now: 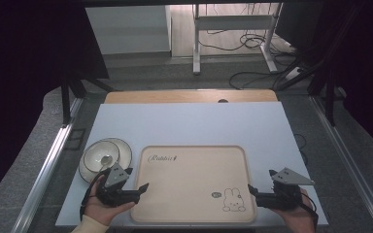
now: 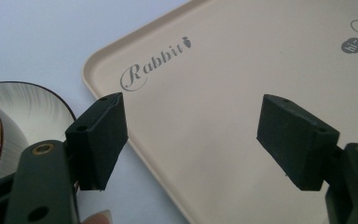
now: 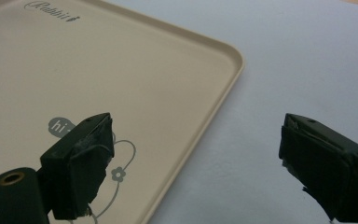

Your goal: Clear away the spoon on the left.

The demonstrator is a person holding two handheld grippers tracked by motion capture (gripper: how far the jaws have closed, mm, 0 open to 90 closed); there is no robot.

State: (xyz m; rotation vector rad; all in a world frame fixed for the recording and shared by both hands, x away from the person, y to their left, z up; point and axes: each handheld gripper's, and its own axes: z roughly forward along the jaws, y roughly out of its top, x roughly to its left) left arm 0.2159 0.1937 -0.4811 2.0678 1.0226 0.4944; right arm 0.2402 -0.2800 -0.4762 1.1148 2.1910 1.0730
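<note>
Both hands sat at near edge of table (image 1: pixel 184 121), each w/ a gripper. Left gripper (image 1: pixel 143 187) was wide open, nothing held; in the left gripper view its jaws straddled the tray (image 1: pixel 194 160) left rim, one over the white top, other over tray floor. Right gripper (image 1: pixel 250 188) also wide open, empty, straddling the right rim the same way, per the right gripper view. Tray lay flat at front centre of table, beige, "Rabbit" print + bunny drawing, nothing on it. Bowl (image 1: pixel 100 156) w/ spoon on a plate (image 1: pixel 124 148) sat just left of tray, near left gripper. Judgement: tray prob. light, stiff plastic or wood, smooth so a bit slippery; thin raised rim is the only purchase. Best to pinch both side rims mid-length, lift level. Bowl looked ceramic, fragile, so keep left gripper off it.
</note>
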